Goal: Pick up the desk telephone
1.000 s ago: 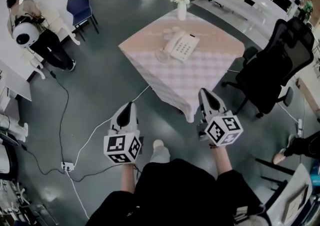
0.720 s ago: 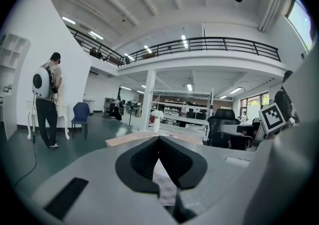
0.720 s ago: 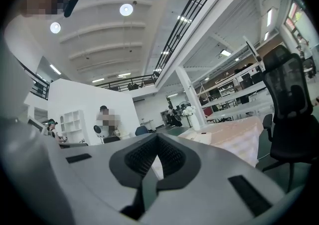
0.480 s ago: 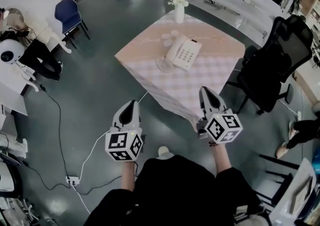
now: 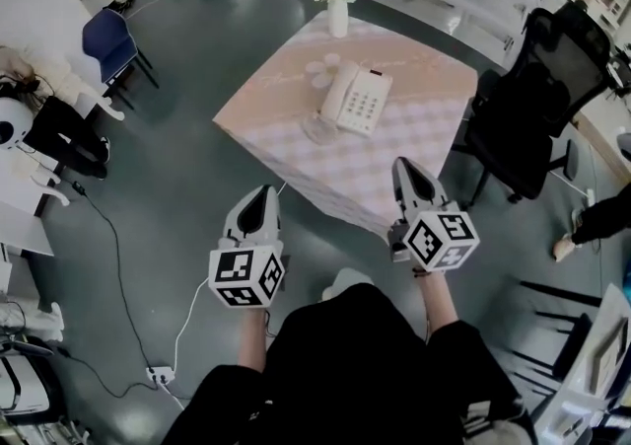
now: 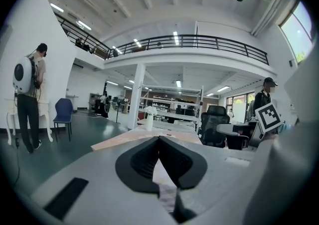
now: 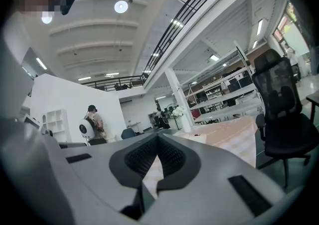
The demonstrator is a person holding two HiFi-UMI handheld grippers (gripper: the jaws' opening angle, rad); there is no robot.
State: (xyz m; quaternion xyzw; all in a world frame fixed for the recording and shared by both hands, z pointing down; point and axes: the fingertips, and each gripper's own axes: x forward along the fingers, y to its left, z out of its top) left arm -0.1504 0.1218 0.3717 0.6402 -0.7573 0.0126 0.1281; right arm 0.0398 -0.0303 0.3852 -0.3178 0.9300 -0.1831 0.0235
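Head view: the phone (image 5: pixel 355 101) sits on the table (image 5: pixel 414 152), beside a vase (image 5: pixel 337 11) and well ahead of both grippers. My left gripper (image 5: pixel 261 194) hangs over the floor, and my right gripper (image 5: pixel 404 169) is at the table's near corner. Their cubes show square markers. Left gripper view: jaws pressed together, holding nothing. Right gripper view: jaws likewise closed and empty.

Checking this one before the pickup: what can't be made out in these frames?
Desk telephone, head view: keys and cord too small to read.
Telephone, both gripper views: not found; the shut left gripper and right gripper cover most of the table.
Pale round things beside it, head view: too small to identify.
Table legs, head view: hidden under the checked cloth.
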